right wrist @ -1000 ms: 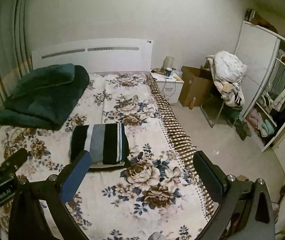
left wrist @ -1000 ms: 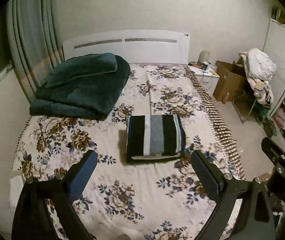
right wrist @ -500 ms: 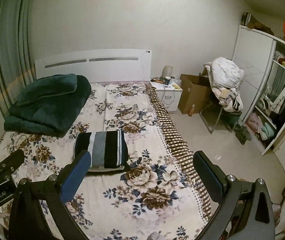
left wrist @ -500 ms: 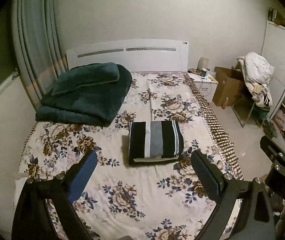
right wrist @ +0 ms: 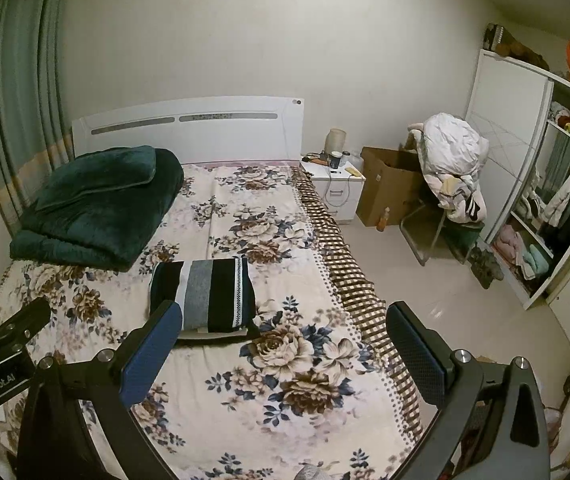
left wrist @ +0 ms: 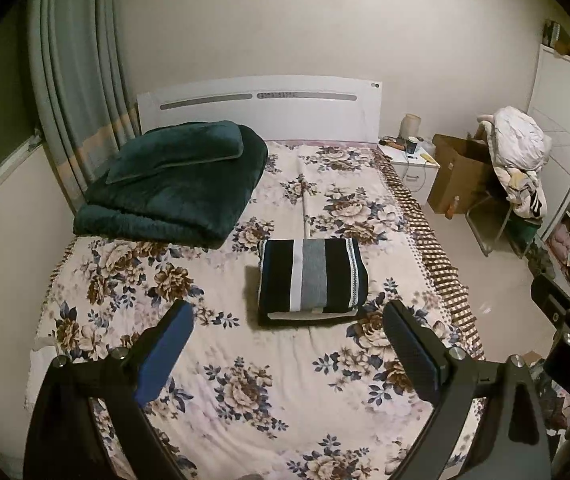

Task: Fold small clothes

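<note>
A folded garment (left wrist: 311,276) with black, white and grey stripes lies flat in the middle of the floral bed sheet (left wrist: 245,380). My left gripper (left wrist: 289,308) hovers above the bed's near part, short of the garment. Its jaws are opening and hold nothing. My right gripper (right wrist: 284,308) hangs open and empty to the right of it, over the sheet near the bed's right edge. In the right wrist view the garment (right wrist: 205,294) shows just behind the blue left finger (right wrist: 149,356). Neither gripper touches the cloth.
A thick dark green blanket (left wrist: 173,188) is stacked at the head of the bed on the left. Right of the bed stand a white nightstand (right wrist: 337,188), a cardboard box (right wrist: 389,188), a chair piled with clothes (right wrist: 453,160) and an open wardrobe (right wrist: 545,200). Curtains hang at the left.
Both grippers have drawn back and up from the bed a little, so more of the wall shows. The striped garment has stayed in place.
</note>
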Motion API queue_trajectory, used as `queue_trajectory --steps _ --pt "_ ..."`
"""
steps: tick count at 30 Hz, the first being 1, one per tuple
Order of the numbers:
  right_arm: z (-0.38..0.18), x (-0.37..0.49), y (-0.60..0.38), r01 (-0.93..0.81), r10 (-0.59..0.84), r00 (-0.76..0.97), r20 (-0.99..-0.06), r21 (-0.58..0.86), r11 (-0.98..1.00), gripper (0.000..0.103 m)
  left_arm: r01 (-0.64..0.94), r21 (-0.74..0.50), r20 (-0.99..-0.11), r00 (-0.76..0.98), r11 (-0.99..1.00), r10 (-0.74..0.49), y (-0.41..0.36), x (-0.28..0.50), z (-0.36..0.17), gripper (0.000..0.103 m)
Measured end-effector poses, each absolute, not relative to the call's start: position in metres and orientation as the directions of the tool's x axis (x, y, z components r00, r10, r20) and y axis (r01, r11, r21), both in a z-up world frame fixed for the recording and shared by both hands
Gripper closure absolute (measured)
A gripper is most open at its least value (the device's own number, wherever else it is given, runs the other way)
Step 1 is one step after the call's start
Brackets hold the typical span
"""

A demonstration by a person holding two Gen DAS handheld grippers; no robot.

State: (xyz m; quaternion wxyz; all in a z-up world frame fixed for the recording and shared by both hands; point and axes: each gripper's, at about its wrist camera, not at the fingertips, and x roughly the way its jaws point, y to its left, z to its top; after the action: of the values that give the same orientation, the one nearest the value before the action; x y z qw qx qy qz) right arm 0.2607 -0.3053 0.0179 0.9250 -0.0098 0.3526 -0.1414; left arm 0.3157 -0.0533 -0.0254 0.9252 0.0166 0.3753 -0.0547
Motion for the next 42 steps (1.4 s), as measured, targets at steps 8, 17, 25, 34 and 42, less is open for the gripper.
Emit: queue_trajectory --steps 8,17,25,34,42 --pt "0.014 0.269 -0.308 0.219 -0.239 0.713 -0.660 -0.115 0.969 0.000 0.093 -0.009 -0.686 0.724 0.996 -0.074 -0.051 0.313 -0.021 0.000" --pt "0.014 0.268 -0.307 0.207 -0.226 0.722 -0.654 -0.107 0.972 0.000 0.083 -0.005 -0.676 0.734 0.997 -0.064 -0.050 0.310 -0.017 0.000" --pt "0.015 0.264 -0.303 0.193 -0.211 0.732 -0.648 -0.099 0.976 0.000 0.062 -0.003 -0.660 0.750 0.998 -0.049 -0.046 0.305 -0.011 0.000" --pt "0.016 0.259 -0.302 0.186 -0.198 0.740 -0.643 -0.087 0.979 0.000 0.056 0.000 -0.655 0.754 0.998 -0.043 -0.044 0.302 -0.009 0.000" --pt "0.018 0.255 -0.301 0.188 -0.197 0.744 -0.639 -0.083 0.979 0.000 0.056 -0.003 -0.652 0.757 0.998 -0.044 -0.044 0.303 -0.004 0.000"
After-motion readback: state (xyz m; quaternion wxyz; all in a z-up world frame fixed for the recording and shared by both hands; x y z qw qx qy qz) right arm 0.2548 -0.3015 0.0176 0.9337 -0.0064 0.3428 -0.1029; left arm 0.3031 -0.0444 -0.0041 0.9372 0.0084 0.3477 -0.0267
